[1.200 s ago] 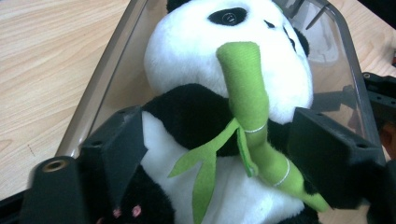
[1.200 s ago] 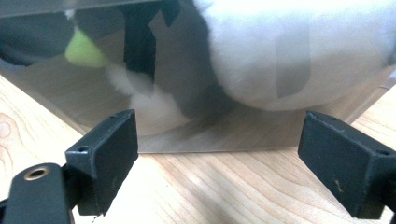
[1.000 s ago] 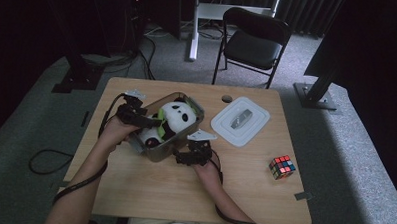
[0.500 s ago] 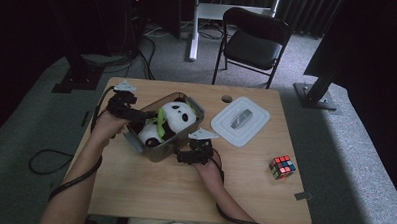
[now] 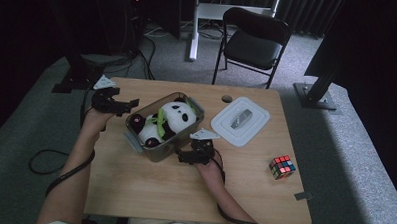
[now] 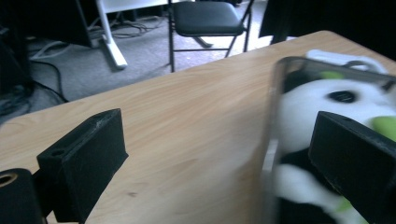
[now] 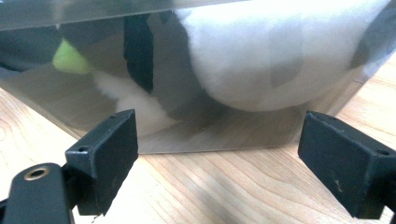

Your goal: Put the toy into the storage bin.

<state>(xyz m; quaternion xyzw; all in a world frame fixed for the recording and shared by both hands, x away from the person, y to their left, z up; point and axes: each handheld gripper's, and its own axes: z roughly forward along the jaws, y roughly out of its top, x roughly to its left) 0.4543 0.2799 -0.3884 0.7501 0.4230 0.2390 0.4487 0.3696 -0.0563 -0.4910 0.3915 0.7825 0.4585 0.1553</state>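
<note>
Table (image 5: 148, 200): made of light wood; everything else is set on it.
Clear box (image 5: 135, 135): placed near the middle of the table, with its top off.
Lid (image 5: 221, 128): white, laid flat just right of the box.
Toy panda (image 5: 174, 116): tucked inside the clear box, seen through its wall.
Left gripper (image 5: 129, 105): held beside the box's left end; jaws have just been opening, spread wide, nothing is held.
Right gripper (image 5: 184, 156): kept at the box's near side; jaws spread wide, nothing is held.
Puzzle cube (image 5: 281, 167): left far to the right.
</note>
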